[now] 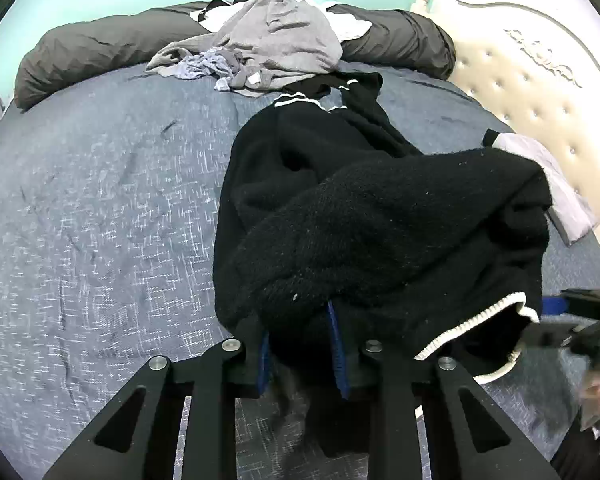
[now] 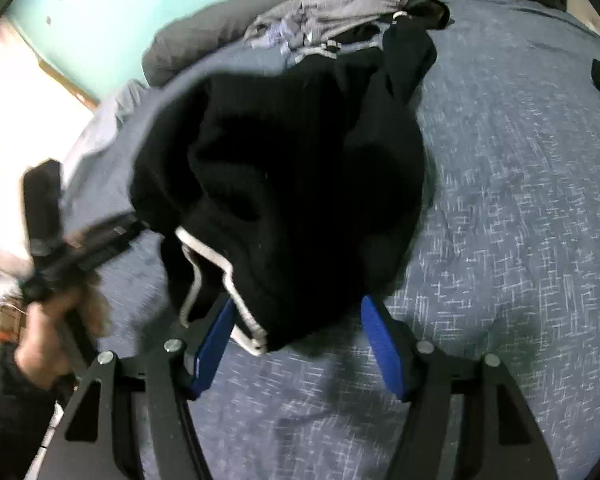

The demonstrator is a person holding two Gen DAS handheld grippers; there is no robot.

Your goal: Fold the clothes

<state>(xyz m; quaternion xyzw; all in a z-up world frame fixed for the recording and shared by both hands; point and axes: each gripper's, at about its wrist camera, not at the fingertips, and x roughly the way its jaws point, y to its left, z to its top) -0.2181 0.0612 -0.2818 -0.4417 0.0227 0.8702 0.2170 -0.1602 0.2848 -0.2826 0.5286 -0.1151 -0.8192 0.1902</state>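
Observation:
A black knit sweater with white trim lies bunched on the blue-grey bedspread. My left gripper is at its near edge, blue pads close together with a thick fold of the black knit pinched between them. In the right wrist view the same sweater hangs over my right gripper. Its blue pads stand wide apart, and the white-edged hem lies loose between them, touching neither pad firmly. A hand holding the other gripper shows blurred at the left.
A pile of grey clothes sits at the far end of the bed against dark grey pillows. A pale folded garment lies near the cream tufted headboard on the right. Bare bedspread stretches to the left.

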